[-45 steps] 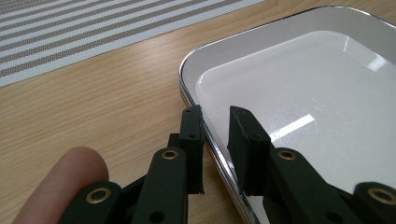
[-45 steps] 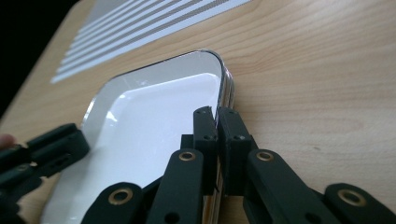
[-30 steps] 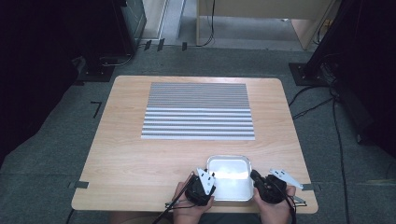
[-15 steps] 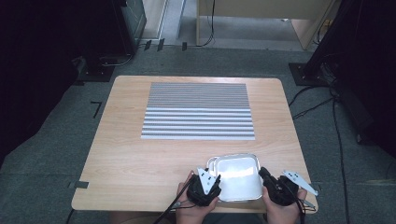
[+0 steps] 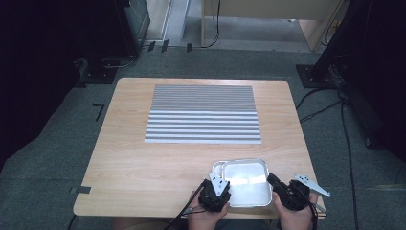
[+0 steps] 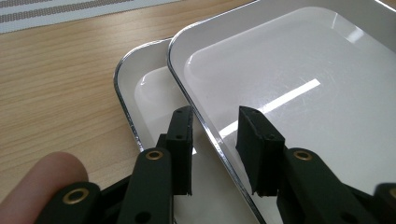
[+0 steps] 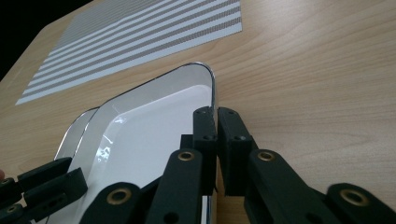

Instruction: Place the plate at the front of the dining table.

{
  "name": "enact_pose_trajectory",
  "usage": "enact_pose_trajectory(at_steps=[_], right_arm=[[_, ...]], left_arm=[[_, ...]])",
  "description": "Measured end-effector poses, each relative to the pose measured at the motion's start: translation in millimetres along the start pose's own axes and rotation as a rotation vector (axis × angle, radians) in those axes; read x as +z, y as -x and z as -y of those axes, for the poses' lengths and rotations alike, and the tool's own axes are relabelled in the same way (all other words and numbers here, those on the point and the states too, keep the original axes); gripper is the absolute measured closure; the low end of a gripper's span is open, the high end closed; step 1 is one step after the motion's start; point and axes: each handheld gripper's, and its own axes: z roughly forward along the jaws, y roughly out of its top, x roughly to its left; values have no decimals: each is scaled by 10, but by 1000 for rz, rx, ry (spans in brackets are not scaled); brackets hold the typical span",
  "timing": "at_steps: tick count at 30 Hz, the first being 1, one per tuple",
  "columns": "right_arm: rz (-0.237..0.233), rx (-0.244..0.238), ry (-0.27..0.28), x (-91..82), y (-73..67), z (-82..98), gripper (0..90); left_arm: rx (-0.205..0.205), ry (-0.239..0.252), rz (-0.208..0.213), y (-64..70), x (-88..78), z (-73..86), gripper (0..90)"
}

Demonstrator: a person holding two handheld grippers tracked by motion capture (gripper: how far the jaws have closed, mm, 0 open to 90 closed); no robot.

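Two shiny metal trays lie stacked near the table's front edge. The upper tray [image 5: 245, 186] [image 6: 303, 70] [image 7: 149, 130] sits shifted right, so the lower tray [image 5: 218, 168] [image 6: 149, 93] [image 7: 77, 126] peeks out at its left. My right gripper [image 5: 272, 182] [image 7: 217, 116] pinches the upper tray's right rim; its jaws have just been opening a little, with the rim still between the pads. My left gripper [image 5: 223, 183] [image 6: 215, 121] straddles the upper tray's left rim. Its jaws have just been closing, and a gap still shows on both sides of the rim.
A grey-and-white striped mat [image 5: 203, 114] covers the far middle of the wooden table [image 5: 143, 167]. The trays sit close to the front edge. Dark floor, cables and furniture legs surround the table.
The upper tray has shifted right off the lower one, whose left end now shows. My right gripper has moved right with it. The left gripper has stayed in place.
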Motion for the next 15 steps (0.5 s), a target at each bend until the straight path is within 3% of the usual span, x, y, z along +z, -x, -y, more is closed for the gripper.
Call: enact_pose_trajectory(at_steps=[2, 3, 10, 15], right_arm=[[9, -25, -31, 27, -10, 14, 837], [20, -34, -57, 49, -25, 29, 846], [105, -64, -26, 47, -95, 51, 890], [97, -43, -1, 6, -99, 33, 892]], left_arm=[[-18, -2, 1, -8, 7, -4, 710], [-58, -2, 8, -27, 18, -8, 723], [-106, 20, 22, -19, 24, -23, 765], [-119, 55, 41, -33, -37, -64, 767]])
